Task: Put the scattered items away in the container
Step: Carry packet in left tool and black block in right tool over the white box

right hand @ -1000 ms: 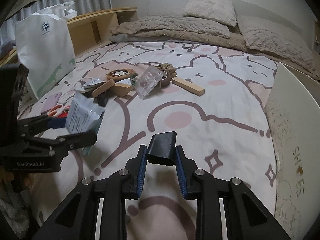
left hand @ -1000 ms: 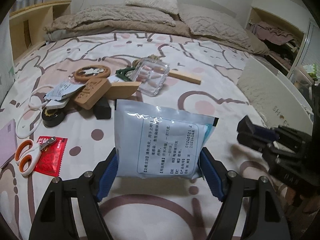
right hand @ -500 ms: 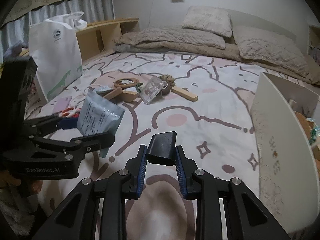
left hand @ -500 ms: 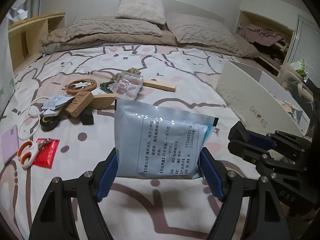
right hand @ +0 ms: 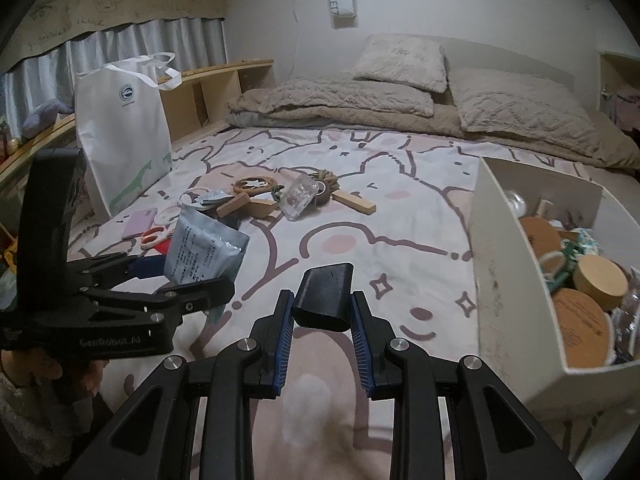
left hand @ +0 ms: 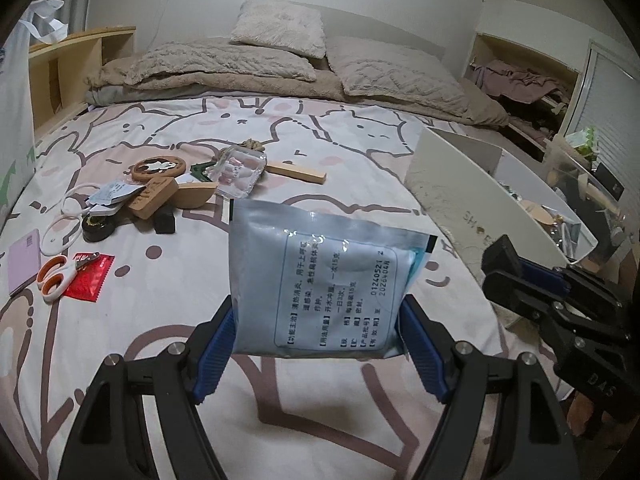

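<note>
Both grippers have lifted and swung toward the white open-topped storage box (right hand: 516, 292) since a second ago, so its cluttered inside now shows in the right wrist view where only its outer wall showed before; neither grip has changed.

Nearest the right camera, the right gripper (right hand: 322, 324) has its blue-padded jaws nearly together, clamped on the sides of a small black rounded plastic case (right hand: 325, 297) that sticks out forward between them. Just right of these jaws stands the box's near wall, and behind it lie round cork lids and a wooden tub.

To the left of them, the left gripper (left hand: 318, 346) holds its jaws wide, pressing both edges of a flat pale blue foil sachet printed with black text (left hand: 320, 280), which stands upright between the pads above the cartoon-printed pink and white bedspread (left hand: 160, 300). The box's wall rises to the right of this sachet.

Beyond the left jaws, to their left, orange-handled scissors (left hand: 54, 276) rest on a red packet (left hand: 90, 278). Farther on lies the scattered heap: a wooden block (left hand: 154, 197), a clear plastic box (left hand: 240, 168) and a long wooden stick (left hand: 296, 171).
</note>
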The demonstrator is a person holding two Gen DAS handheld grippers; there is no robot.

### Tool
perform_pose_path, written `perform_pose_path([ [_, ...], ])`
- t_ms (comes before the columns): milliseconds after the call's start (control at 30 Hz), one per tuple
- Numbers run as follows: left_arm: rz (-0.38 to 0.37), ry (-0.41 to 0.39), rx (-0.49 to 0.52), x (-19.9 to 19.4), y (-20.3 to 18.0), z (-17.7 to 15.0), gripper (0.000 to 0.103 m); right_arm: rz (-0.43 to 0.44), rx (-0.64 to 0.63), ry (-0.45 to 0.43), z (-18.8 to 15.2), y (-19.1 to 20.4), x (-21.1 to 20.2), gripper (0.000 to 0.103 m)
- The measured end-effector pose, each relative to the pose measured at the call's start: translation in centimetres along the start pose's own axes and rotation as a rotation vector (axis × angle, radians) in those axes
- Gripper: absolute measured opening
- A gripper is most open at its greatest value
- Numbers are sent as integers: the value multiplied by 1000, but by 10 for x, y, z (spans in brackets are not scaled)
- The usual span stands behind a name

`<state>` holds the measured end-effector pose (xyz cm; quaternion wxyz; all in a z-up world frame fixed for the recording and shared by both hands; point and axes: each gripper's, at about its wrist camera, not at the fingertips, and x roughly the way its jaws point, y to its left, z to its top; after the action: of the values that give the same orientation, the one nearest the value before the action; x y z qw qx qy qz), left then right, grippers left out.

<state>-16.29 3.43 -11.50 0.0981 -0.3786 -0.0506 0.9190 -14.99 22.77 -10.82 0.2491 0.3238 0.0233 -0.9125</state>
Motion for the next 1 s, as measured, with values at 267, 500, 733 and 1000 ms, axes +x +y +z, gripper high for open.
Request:
perform_pose_path([
  [267, -31, -23, 7, -21, -29, -1, 78, -28, 12, -36, -8, -12, -41, 29],
  [500, -76, -30, 15, -38, -65, 1, 78, -54, 54, -59, -19, -35, -75, 29],
  [733, -103, -71, 44, -58, -104, 11, 78, -83, 82, -83, -19, -61, -107, 29],
  [1000, -151, -100, 52, -73, -143, 29, 78, -112, 70, -106, -3, -86, -145, 29],
])
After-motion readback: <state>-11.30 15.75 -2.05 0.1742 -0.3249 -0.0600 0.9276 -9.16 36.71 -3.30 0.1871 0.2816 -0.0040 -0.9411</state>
